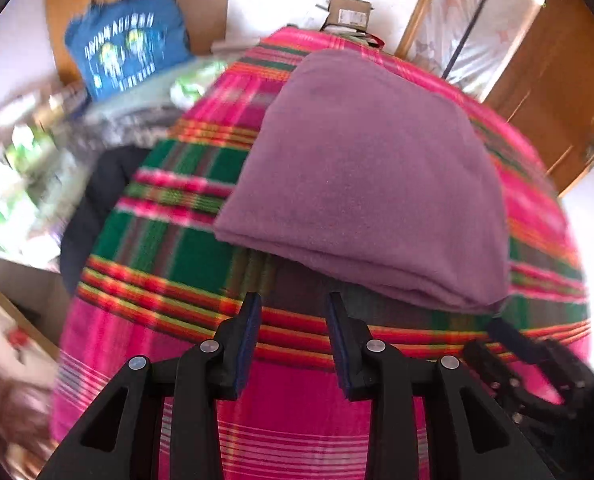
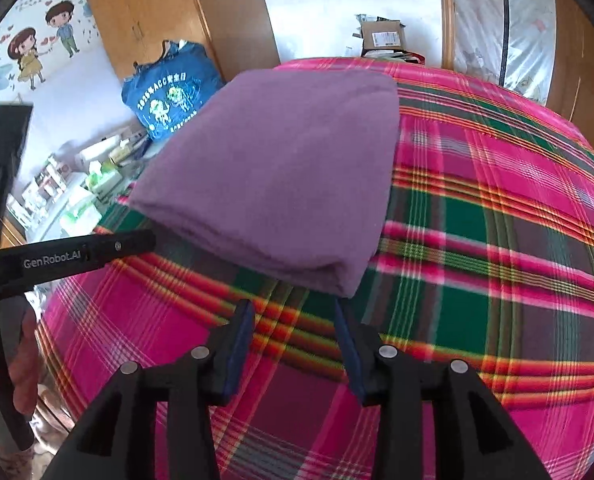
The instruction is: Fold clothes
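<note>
A: Purple folded cloth (image 1: 361, 184)?
B: Lying flat on the plaid blanket (image 1: 185, 248), beyond the fingers of the left gripper (image 1: 293, 304). Thick folded edge nearest, just ahead of the tips and shifted to their right side. No contact visible.

A: Left fingers?
B: Apart, nothing between them, only pink and red stripes of blanket showing in the gap.

A: Same cloth from the other side?
B: Purple folded cloth (image 2: 281, 168) ahead of the right gripper (image 2: 293, 308), spread mostly to the left of its fingers. Rounded near corner just ahead of the right fingertip (image 2: 340, 312), very close; touching or not, cannot tell.

A: Right fingers?
B: Apart as well, empty, with plaid blanket (image 2: 497, 264) in the gap.

A: Anything beside the cloth?
B: Left gripper's black body (image 2: 69, 256) reaching in from the left, its tip at the cloth's near-left edge. Hand (image 2: 25, 360) on its handle, low at the left rim. Beyond the cloth, off the blanket's far-left side, a blue printed bag (image 2: 169, 100).
</note>
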Demonstrator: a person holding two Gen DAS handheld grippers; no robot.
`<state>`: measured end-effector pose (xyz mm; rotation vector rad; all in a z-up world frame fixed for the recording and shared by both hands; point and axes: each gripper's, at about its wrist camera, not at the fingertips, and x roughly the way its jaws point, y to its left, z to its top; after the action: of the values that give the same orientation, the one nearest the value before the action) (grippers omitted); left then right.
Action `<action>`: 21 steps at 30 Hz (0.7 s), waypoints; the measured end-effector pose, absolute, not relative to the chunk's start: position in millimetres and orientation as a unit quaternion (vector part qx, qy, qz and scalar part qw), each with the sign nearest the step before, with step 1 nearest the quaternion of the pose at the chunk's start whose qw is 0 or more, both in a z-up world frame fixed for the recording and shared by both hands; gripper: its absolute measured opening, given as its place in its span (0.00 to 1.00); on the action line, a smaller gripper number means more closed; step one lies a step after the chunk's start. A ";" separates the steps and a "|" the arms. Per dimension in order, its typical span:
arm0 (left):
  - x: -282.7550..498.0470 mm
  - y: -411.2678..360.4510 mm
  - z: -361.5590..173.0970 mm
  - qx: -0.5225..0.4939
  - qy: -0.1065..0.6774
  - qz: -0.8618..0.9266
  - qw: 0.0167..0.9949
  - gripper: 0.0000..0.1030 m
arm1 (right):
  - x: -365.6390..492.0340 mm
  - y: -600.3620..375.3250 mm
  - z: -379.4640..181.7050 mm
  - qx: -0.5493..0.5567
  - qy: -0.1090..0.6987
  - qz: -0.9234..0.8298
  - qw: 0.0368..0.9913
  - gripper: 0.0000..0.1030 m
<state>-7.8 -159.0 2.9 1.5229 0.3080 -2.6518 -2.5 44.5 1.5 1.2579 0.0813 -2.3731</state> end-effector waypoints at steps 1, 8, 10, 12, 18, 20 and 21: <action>-7.4 -157.2 2.5 0.496 0.095 -0.862 0.035 0.33 | -1.2 42.7 1.3 0.455 0.035 -0.862 0.223 0.41; -6.8 -147.6 -2.8 0.498 0.043 -0.864 0.066 0.34 | -1.3 40.5 2.0 0.455 0.049 -0.865 0.204 0.41; -6.4 -147.2 -2.9 0.498 0.039 -0.863 0.069 0.35 | -2.6 40.7 2.4 0.457 0.052 -0.865 0.199 0.41; -6.1 -146.6 -3.0 0.499 0.033 -0.863 0.073 0.40 | -4.1 41.5 2.8 0.459 0.056 -0.866 0.192 0.41; -6.1 -154.4 -5.4 0.495 0.050 -0.863 0.082 0.52 | -4.0 38.5 3.0 0.455 0.068 -0.869 0.180 0.44; -5.7 -155.0 -5.7 0.493 0.049 -0.864 0.084 0.54 | -2.8 35.1 2.4 0.452 0.075 -0.870 0.183 0.51; -5.0 -154.4 -5.9 0.492 0.048 -0.865 0.084 0.55 | -2.1 32.9 1.7 0.450 0.079 -0.870 0.183 0.53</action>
<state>-5.0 -154.4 -5.9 1.4689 0.1442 -2.5804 -2.1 32.9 1.7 1.2693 0.2231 -2.4553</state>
